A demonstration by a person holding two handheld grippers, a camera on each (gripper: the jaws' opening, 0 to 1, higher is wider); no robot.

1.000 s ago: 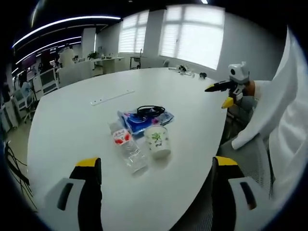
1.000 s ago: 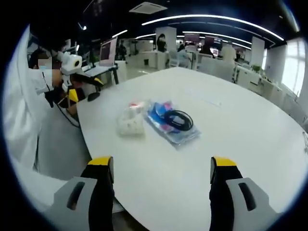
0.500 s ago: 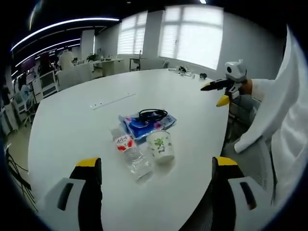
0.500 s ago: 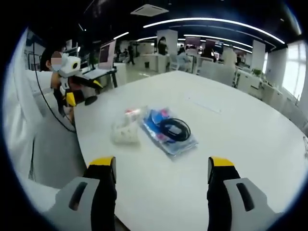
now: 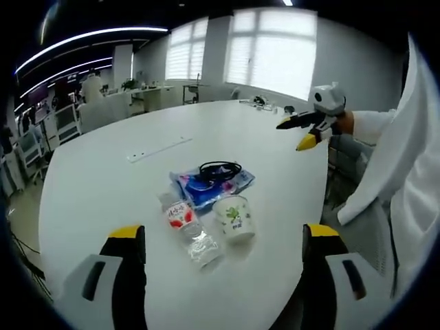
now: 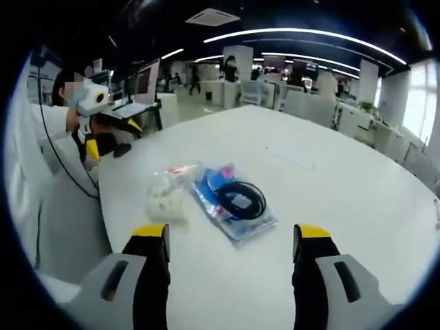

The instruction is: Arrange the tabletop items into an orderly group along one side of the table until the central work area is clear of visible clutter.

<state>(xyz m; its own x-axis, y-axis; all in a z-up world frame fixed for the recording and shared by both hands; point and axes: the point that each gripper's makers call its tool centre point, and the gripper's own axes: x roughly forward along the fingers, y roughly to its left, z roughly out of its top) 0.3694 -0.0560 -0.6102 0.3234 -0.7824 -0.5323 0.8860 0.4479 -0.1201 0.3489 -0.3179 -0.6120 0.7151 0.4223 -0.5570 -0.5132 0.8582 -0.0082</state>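
On the white table (image 5: 124, 179) lie a clear water bottle (image 5: 188, 230) with a red label on its side, a white paper cup (image 5: 234, 218) with a green print, and a blue plastic packet (image 5: 213, 184) with a black cable coil (image 5: 220, 168) on it. My left gripper (image 5: 220, 251) hovers open above the near table edge, short of the bottle and cup. In the right gripper view the cup (image 6: 163, 201), bottle (image 6: 180, 172) and packet (image 6: 230, 201) lie ahead of my open right gripper (image 6: 230, 251). The right gripper (image 5: 302, 130) also shows at the table's far right edge, the left gripper (image 6: 103, 113) at the left.
A flat white strip (image 5: 158, 146) lies farther across the table. Small items (image 5: 265, 102) sit at the far edge near the windows. A person's white sleeve (image 5: 405, 172) fills the right. Desks and chairs (image 6: 302, 96) stand beyond the table.
Both cameras shifted a little; the items sit slightly lower and nearer in both views. The right gripper has drifted left over the table edge. Nothing on the table moved.
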